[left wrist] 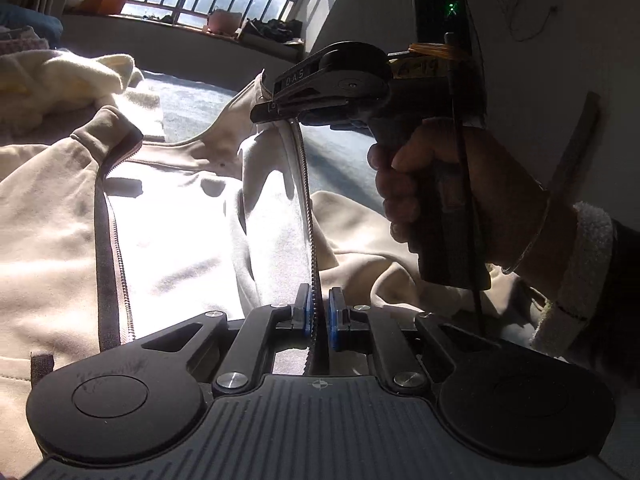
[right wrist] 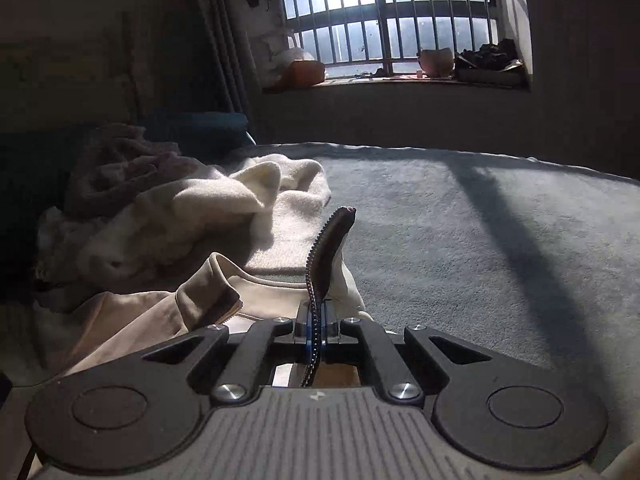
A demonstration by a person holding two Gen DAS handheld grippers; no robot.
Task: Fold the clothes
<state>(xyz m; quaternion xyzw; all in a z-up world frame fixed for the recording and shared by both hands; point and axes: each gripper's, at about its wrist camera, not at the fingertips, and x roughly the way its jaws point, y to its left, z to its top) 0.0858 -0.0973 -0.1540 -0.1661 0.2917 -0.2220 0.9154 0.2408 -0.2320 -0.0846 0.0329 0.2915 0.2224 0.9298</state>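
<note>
Cream zip-front fleece jacket (left wrist: pixel 180 208) has its toothed zipper edge (left wrist: pixel 306 208) pinched by both the left claw (left wrist: pixel 318 318) and right claw (left wrist: pixel 276 106), so a careless tug could slip it free.

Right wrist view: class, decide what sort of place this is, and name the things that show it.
Probably a bedroom at home: a wide blue-grey bed surface, a barred window with clutter on its sill, and a heap of clothes waiting beside the cream zip jacket.
</note>
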